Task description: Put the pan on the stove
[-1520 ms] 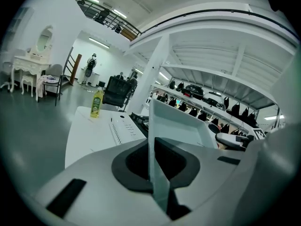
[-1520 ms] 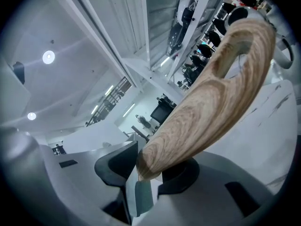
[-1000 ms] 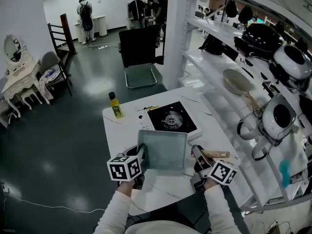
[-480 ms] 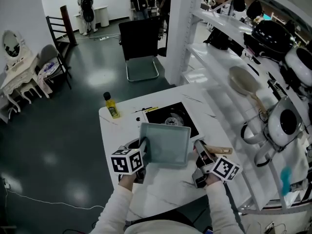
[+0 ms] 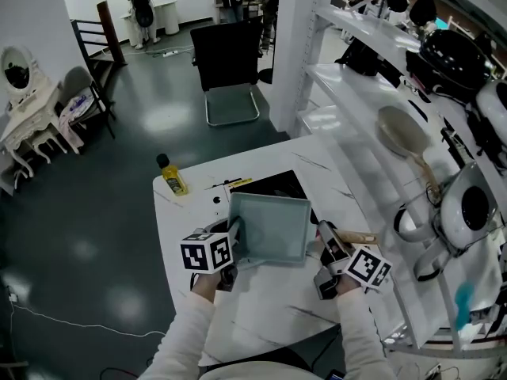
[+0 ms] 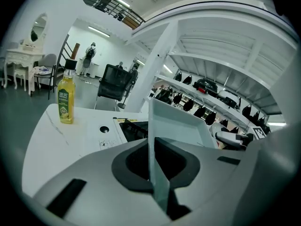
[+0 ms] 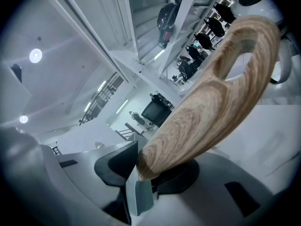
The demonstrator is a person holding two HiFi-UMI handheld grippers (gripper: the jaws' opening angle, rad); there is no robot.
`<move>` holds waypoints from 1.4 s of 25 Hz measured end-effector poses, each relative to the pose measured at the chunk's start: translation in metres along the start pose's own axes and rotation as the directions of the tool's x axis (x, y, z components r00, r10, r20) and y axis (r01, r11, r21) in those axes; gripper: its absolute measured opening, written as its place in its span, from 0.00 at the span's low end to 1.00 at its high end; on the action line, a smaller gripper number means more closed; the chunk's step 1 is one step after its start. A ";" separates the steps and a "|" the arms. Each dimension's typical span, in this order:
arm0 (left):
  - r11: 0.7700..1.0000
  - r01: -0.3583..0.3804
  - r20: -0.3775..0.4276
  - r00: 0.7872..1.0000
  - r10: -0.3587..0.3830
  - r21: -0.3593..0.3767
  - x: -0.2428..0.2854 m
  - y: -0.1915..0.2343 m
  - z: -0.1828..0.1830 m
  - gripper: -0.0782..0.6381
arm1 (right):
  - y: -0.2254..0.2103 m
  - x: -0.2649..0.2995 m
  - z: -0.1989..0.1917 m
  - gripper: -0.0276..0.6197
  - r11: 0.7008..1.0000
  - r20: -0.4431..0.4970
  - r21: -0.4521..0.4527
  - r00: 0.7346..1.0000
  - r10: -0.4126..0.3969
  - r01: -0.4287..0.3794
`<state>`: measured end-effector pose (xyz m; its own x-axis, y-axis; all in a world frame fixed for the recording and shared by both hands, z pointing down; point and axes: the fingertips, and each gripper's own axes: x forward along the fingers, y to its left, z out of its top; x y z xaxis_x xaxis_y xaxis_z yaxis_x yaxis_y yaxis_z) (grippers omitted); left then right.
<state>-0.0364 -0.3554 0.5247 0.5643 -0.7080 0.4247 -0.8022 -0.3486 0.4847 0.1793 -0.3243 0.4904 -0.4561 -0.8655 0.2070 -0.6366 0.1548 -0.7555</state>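
Note:
A square grey-green pan (image 5: 271,228) hangs above the white table (image 5: 261,315), and its far edge overlaps the near part of the black stove (image 5: 265,184). My left gripper (image 5: 235,240) is shut on the pan's left rim (image 6: 176,121); in the left gripper view the rim runs edge-on between the jaws. On the pan's right side, my right gripper (image 5: 325,244) is shut on its wooden handle (image 5: 356,237). In the right gripper view this handle (image 7: 216,98) rises from between the jaws. Past the pan, the left gripper view shows the stove (image 6: 134,128).
A yellow oil bottle (image 5: 170,175) stands at the table's far left corner, also in the left gripper view (image 6: 66,98). White shelving (image 5: 372,93) with pots, cookers and a pale ladle (image 5: 400,133) runs along the right. A black chair (image 5: 230,62) stands beyond the table.
Both grippers have carried the pan away from me; it now covers the stove's near part, where a second ago it hung short of the stove.

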 end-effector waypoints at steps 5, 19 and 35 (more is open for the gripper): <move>1.000 -0.017 -0.006 1.000 0.017 0.017 0.018 0.002 0.012 0.15 | -0.011 0.016 0.011 0.28 1.000 -0.007 0.027 1.000 0.007 -0.007; 1.000 -0.007 -0.028 1.000 0.008 0.027 0.057 0.006 0.032 0.15 | -0.037 0.043 0.030 0.28 0.996 -0.011 0.091 1.000 -0.002 0.003; 0.999 -0.041 -0.051 0.998 0.042 0.018 0.074 0.012 0.030 0.15 | -0.056 0.056 0.027 0.29 0.991 -0.030 0.133 0.999 -0.022 0.025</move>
<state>-0.0099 -0.4303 0.5394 0.5390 -0.6899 0.4832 -0.8283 -0.3302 0.4526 0.2065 -0.3947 0.5277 -0.4605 -0.8542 0.2416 -0.5593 0.0679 -0.8262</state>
